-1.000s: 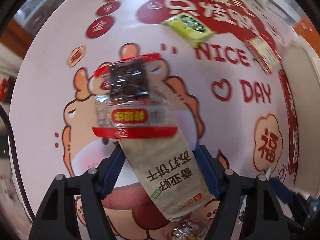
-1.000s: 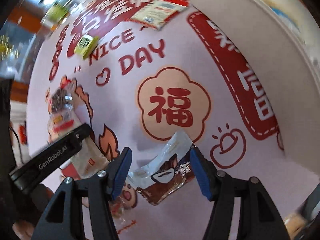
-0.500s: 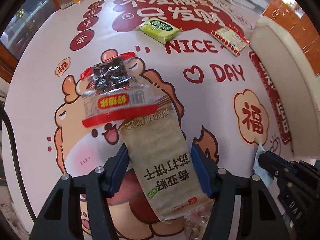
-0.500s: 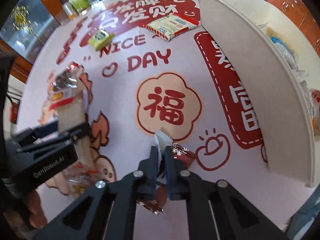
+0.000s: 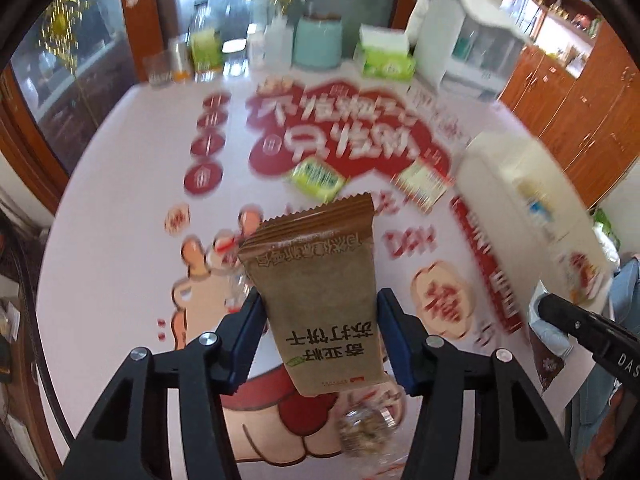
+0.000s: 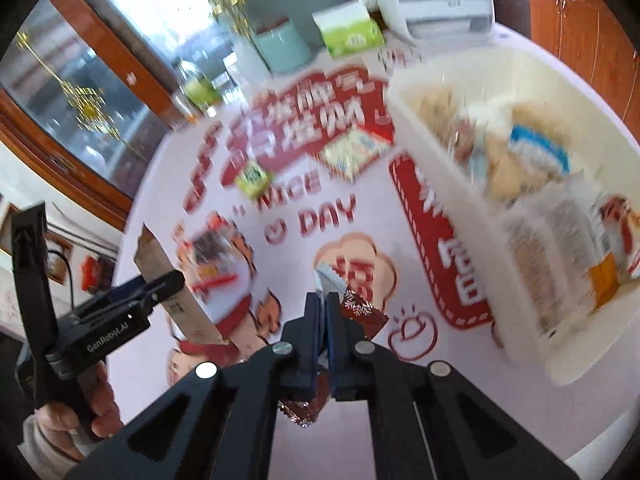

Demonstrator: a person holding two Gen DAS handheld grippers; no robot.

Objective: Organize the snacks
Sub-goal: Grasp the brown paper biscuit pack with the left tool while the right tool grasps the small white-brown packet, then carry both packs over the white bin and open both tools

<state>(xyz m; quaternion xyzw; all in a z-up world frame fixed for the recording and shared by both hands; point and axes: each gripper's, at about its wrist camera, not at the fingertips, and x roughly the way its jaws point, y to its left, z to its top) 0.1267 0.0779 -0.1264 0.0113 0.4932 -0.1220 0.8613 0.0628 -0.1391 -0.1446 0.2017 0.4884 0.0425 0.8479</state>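
Left of the white bin (image 6: 472, 208), the left gripper (image 5: 320, 332) is closing on an upright brown packet (image 5: 320, 292), clear of the table for carrying over; nearer the bin, the right gripper (image 6: 325, 320) is clamped on a red-and-white packet (image 6: 360, 312). Blur smears the bin's contents, and the right fingers hide most of their packet
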